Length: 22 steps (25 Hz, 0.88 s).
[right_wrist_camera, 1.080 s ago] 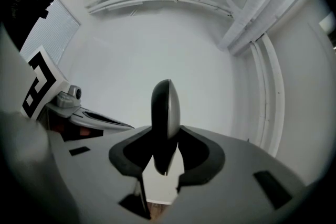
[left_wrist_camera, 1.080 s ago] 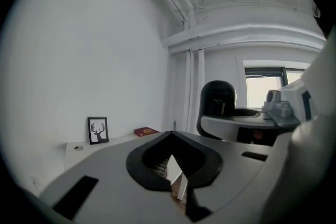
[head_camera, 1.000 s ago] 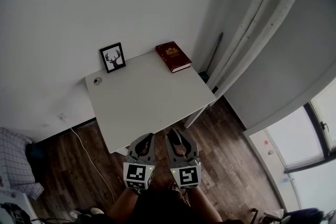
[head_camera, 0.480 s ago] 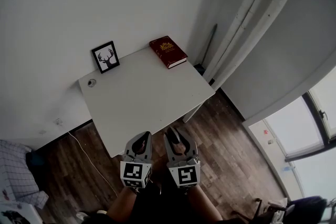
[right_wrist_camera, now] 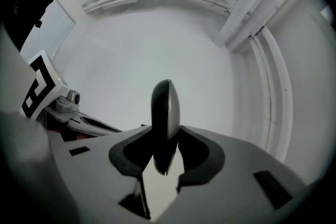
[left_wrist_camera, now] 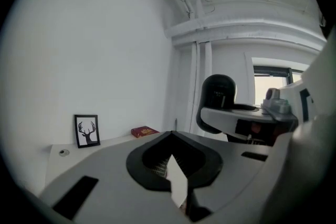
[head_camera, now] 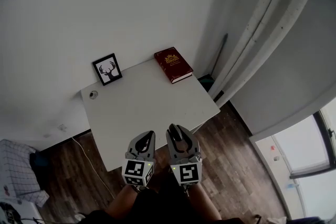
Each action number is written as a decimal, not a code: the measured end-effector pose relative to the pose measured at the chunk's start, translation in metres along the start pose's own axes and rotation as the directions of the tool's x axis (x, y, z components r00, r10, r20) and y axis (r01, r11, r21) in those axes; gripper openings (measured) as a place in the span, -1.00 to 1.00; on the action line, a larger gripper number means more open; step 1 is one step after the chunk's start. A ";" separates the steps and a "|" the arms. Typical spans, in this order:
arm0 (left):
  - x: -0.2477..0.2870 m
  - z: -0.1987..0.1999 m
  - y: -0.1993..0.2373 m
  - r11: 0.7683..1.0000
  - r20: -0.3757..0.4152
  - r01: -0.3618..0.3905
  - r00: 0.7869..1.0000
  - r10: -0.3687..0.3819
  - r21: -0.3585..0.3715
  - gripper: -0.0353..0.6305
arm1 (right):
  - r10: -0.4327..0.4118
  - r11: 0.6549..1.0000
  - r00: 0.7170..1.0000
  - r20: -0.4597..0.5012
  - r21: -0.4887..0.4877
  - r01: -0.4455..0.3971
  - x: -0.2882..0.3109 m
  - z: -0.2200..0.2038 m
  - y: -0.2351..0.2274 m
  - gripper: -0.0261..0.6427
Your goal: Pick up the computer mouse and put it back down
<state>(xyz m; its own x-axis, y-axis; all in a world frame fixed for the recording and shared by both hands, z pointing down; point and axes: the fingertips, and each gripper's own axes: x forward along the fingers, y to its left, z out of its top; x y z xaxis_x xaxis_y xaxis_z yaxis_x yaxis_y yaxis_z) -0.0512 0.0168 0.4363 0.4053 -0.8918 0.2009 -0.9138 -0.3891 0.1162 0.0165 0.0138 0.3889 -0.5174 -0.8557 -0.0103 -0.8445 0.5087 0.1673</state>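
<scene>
A black and silver computer mouse (right_wrist_camera: 165, 113) stands on edge between the jaws of my right gripper (right_wrist_camera: 165, 136), which is shut on it. In the head view the right gripper (head_camera: 177, 135) is at the near edge of the white table (head_camera: 147, 102), with the mouse (head_camera: 179, 132) dark at its tip. The left gripper (head_camera: 145, 140) hangs beside it, shut and holding nothing. The left gripper view looks over its own closed jaws (left_wrist_camera: 173, 160) and shows the mouse (left_wrist_camera: 219, 93) to the right, held in the right gripper (left_wrist_camera: 247, 118).
At the table's back stand a framed deer picture (head_camera: 107, 69), a red book (head_camera: 173, 64) and a small round object (head_camera: 93, 94). A white cable (head_camera: 86, 157) runs over the wooden floor at the left. A wall corner and a door frame rise at the right.
Both grippers have moved together toward the table, and their tips now reach over its near edge. The mouse stays in the right gripper's hold.
</scene>
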 end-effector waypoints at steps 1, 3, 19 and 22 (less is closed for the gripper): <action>0.013 0.004 -0.001 1.000 -0.002 -0.003 1.000 0.003 0.005 -0.89 | 0.010 1.000 1.000 0.005 -0.009 -0.010 0.007 0.000 -0.011 -0.50; 0.037 0.011 -0.006 1.000 -0.002 -0.006 1.000 0.006 0.015 -0.89 | 0.027 0.999 1.000 0.011 -0.031 -0.027 0.018 -0.002 -0.033 -0.50; 0.129 0.007 -0.023 0.995 -0.065 -0.097 0.993 0.098 0.017 -0.89 | 0.148 0.986 0.987 -0.059 -0.073 -0.152 0.070 -0.048 -0.120 -0.50; 0.130 0.003 -0.003 0.991 -0.077 -0.135 0.988 0.135 0.005 -0.89 | 0.182 0.981 0.981 -0.065 -0.060 -0.186 0.087 -0.055 -0.111 -0.50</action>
<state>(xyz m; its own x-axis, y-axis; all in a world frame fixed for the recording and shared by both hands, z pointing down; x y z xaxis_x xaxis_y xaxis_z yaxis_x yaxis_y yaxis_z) 0.0043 -0.0989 0.4588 0.2789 -0.9157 0.2893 -0.9603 -0.2663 0.0829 0.0730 -0.1225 0.4232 -0.6528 -0.7528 0.0846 -0.7235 0.6526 0.2251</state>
